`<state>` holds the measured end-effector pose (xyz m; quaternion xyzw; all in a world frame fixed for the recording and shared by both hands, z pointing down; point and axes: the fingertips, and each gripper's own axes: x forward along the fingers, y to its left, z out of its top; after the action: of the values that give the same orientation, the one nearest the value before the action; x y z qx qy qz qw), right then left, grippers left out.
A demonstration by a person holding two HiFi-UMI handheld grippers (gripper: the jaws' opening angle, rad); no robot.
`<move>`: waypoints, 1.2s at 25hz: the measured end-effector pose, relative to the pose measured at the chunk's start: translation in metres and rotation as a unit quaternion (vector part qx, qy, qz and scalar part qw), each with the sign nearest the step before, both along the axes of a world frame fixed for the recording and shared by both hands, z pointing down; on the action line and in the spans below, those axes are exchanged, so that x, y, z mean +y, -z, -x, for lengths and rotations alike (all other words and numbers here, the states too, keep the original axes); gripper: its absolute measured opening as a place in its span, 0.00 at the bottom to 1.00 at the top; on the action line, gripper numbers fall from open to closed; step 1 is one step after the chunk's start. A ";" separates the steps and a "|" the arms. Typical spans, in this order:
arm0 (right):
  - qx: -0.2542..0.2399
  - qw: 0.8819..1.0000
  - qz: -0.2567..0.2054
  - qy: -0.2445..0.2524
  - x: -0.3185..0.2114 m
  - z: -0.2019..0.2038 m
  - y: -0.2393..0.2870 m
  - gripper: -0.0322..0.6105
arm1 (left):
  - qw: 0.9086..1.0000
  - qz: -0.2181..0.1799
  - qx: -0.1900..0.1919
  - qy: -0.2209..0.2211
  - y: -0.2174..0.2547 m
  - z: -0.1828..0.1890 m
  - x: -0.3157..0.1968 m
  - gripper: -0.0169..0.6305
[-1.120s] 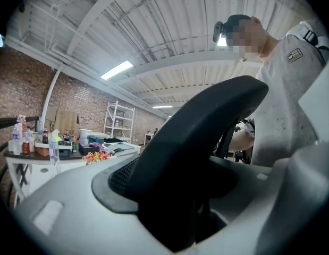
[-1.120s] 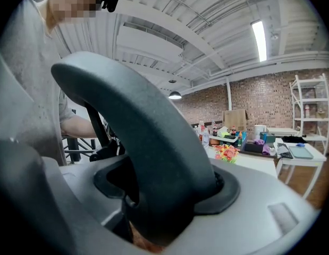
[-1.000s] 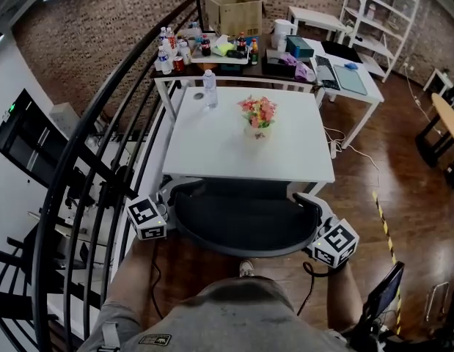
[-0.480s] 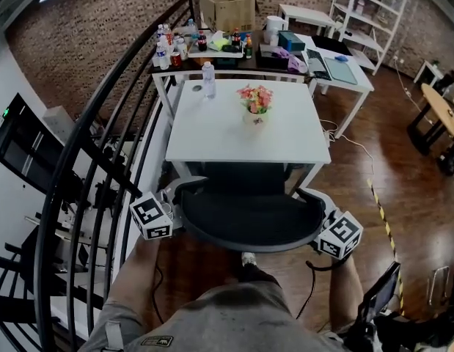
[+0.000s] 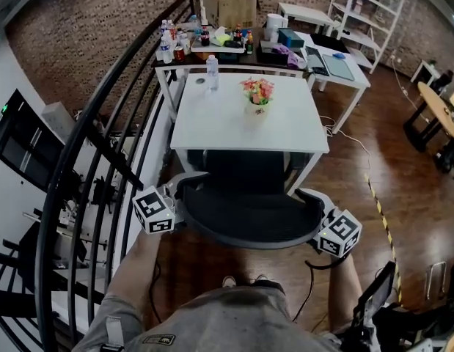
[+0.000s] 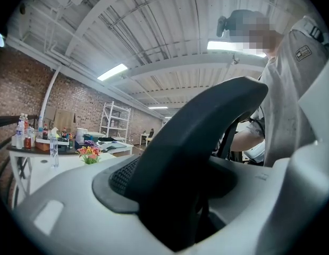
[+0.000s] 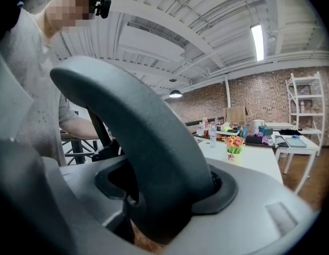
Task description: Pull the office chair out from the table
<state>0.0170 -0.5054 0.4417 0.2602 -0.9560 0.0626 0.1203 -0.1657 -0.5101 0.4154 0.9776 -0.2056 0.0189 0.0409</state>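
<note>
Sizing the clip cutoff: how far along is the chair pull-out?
Done: left gripper and right gripper clamp the office chair by its back rim; the right's jaws have just closed further on it. In hand: chair partly out from the table. Left: its seat front looks under the table edge; pull clear.

Both forearms reach forward from the person's grey-shirted torso (image 5: 212,321), the left forearm (image 5: 135,270) and the right forearm (image 5: 345,288) spread wide. Each hand carries its gripper at the near side of the office chair (image 5: 245,211). The left gripper (image 5: 177,213) points about level at the left end of the chair back, its jaws set wide and clamped on the black rim (image 6: 207,121). The right gripper (image 5: 316,235) mirrors it at the right end, tipped slightly down, and its jaws have just been closing on the same rim, which fills the gap between them.
</note>
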 end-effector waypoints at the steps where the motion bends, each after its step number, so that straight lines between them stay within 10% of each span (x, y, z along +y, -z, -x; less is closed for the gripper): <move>1: 0.001 1.000 0.002 0.001 0.004 -0.001 0.000 0.51 | 1.000 0.000 -0.001 -0.001 0.002 -0.001 0.004 0.50; 30: 0.002 0.999 -0.012 0.049 0.129 -0.052 0.000 0.47 | 0.999 0.014 -0.001 0.035 0.000 -0.052 0.140 0.50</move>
<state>0.0692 -0.3769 0.4422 0.2147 -0.9680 0.0442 0.1221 -0.1137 -0.3705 0.4158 0.9690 -0.2398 0.0214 0.0552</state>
